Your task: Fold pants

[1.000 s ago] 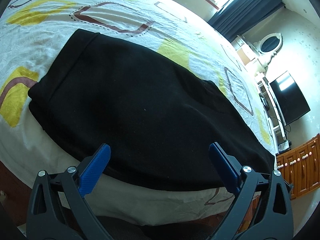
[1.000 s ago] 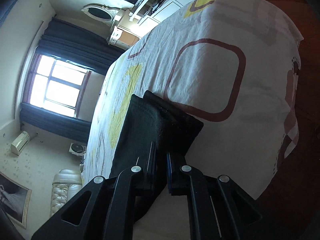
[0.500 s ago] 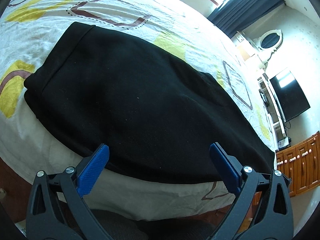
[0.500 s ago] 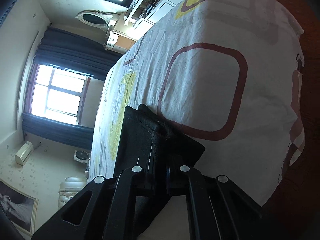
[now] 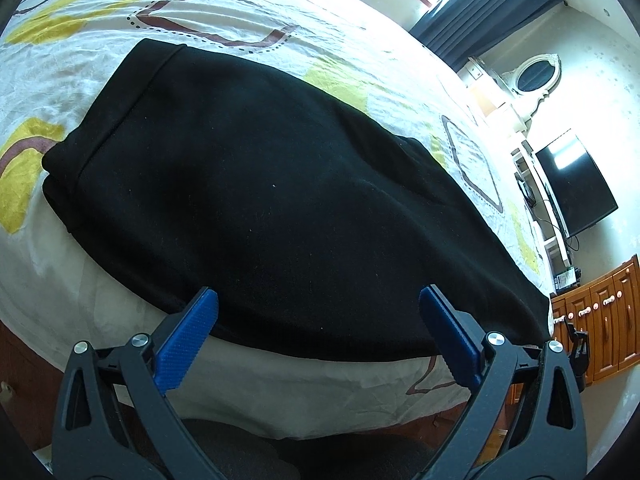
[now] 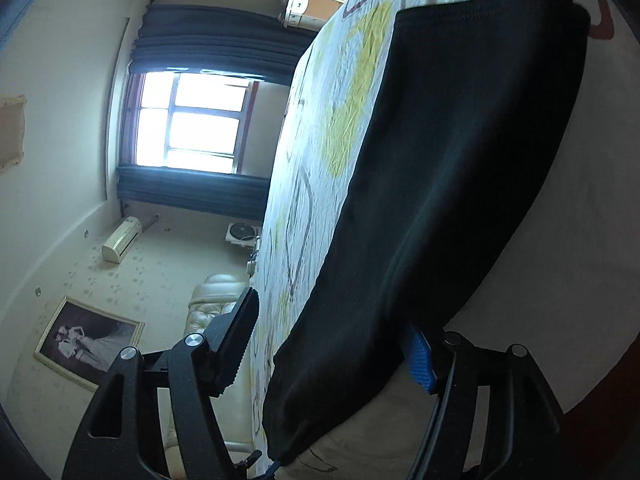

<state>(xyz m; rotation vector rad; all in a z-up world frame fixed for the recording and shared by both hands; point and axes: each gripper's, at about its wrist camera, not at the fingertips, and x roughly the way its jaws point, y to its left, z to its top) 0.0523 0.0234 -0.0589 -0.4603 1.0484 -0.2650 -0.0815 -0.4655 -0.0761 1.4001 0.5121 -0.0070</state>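
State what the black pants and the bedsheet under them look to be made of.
Black pants: soft matte knit, likely cotton jersey or fleece; lint specks, no sheen. Bedsheet: thin woven fabric, probably cotton, with fine wrinkles and a printed pattern.

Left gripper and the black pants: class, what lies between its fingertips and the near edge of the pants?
In the left wrist view, only a bare strip of bedsheet separates the open left gripper from the pants.
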